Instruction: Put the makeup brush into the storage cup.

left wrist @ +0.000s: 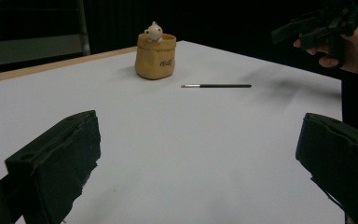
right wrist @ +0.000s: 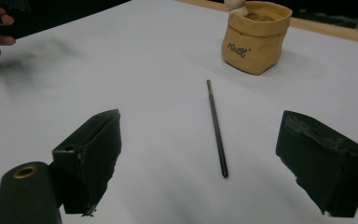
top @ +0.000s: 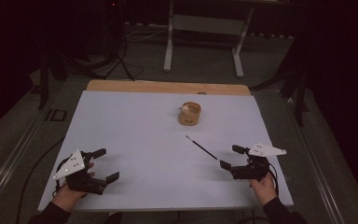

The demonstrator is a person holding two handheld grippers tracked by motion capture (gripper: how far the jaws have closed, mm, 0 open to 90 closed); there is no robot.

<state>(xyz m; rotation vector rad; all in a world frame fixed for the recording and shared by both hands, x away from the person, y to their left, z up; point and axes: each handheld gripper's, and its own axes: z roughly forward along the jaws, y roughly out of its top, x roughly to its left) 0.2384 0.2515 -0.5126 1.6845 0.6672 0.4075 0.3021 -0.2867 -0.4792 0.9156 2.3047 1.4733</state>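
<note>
1. Right gripper (top: 229,157), jaws spread wide and empty, hovering just short of the thin black brush (top: 201,147); brush lying flat on the white table (top: 135,140), between that gripper and the tan pot (top: 189,114).
2. Likely to roll or skid if nudged by one jaw first.
3. Hard to pinch so low against the surface; risk of jaws scraping the table.
4. Could topple the pot if swung in carelessly.
5. Left gripper (top: 104,165) also wide open, empty, well apart at the near left.
</note>
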